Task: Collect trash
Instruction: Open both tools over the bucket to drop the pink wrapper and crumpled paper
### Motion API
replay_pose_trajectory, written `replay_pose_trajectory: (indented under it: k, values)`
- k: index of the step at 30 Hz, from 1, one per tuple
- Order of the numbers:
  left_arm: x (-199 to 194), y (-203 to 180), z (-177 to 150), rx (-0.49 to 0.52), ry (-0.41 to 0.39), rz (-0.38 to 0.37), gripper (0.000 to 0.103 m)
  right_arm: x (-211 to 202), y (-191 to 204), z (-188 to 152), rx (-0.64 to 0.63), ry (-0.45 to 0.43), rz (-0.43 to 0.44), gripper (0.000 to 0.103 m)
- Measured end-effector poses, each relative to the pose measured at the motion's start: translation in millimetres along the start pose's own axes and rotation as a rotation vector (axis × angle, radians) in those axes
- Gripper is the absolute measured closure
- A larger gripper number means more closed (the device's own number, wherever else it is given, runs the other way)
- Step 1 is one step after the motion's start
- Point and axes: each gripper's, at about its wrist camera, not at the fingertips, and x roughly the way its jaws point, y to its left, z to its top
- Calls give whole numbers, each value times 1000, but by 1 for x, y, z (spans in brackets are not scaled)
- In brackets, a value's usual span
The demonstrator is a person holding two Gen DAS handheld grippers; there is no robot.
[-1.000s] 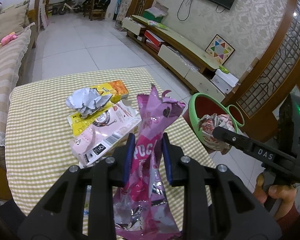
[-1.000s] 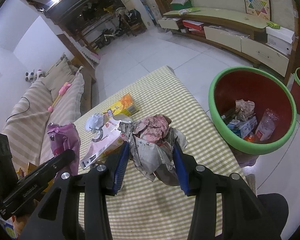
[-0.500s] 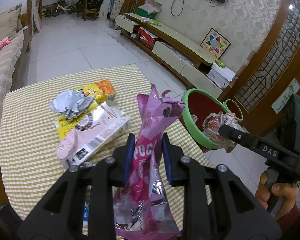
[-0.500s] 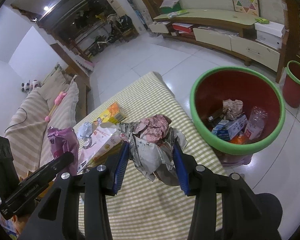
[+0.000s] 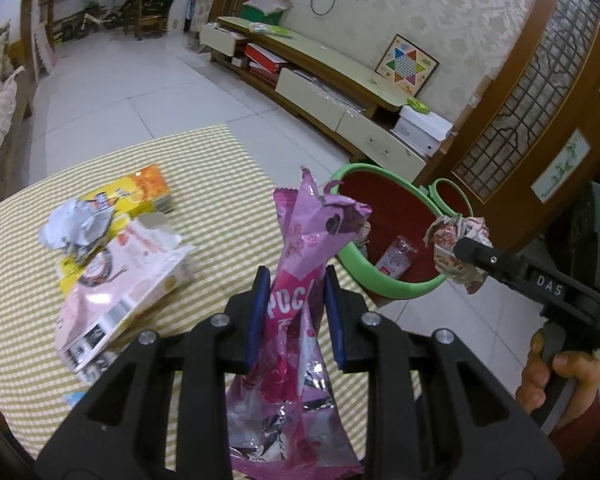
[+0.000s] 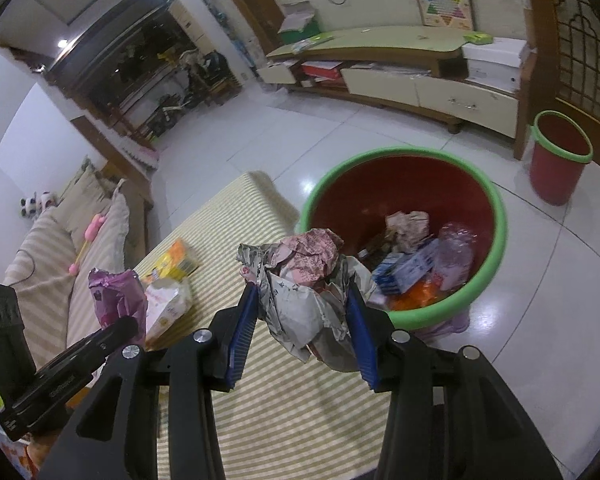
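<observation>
My left gripper is shut on a pink snack wrapper that stands up between its blue pads, above the checked table near its right edge. My right gripper is shut on a crumpled paper wad, held over the table edge beside the big red bin with a green rim. In the left wrist view the same wad hangs over that bin. The bin holds several pieces of trash.
On the table lie a pink box, a yellow and orange box and a silver foil ball. A smaller red bin stands by a low TV cabinet. A sofa runs along the left.
Both grippers have carried their loads sideways toward the big bin. The paper wad now sits at the bin's rim and the pink wrapper has come nearer the table's right edge.
</observation>
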Motion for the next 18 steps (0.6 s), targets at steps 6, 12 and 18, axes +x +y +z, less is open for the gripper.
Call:
replay_pose_trajectory:
  k: [6,12,18]
  values:
    - [17,-18,15,36,1,-34,78,-3,-19,16,-7,-29,-43,60]
    - [45,-41,37,66,16,-83,78,1,-44,34,12,-57,-75,60]
    - [77,-64,60,90,45,-121,78,5,-68,46,35,-72,-104,60]
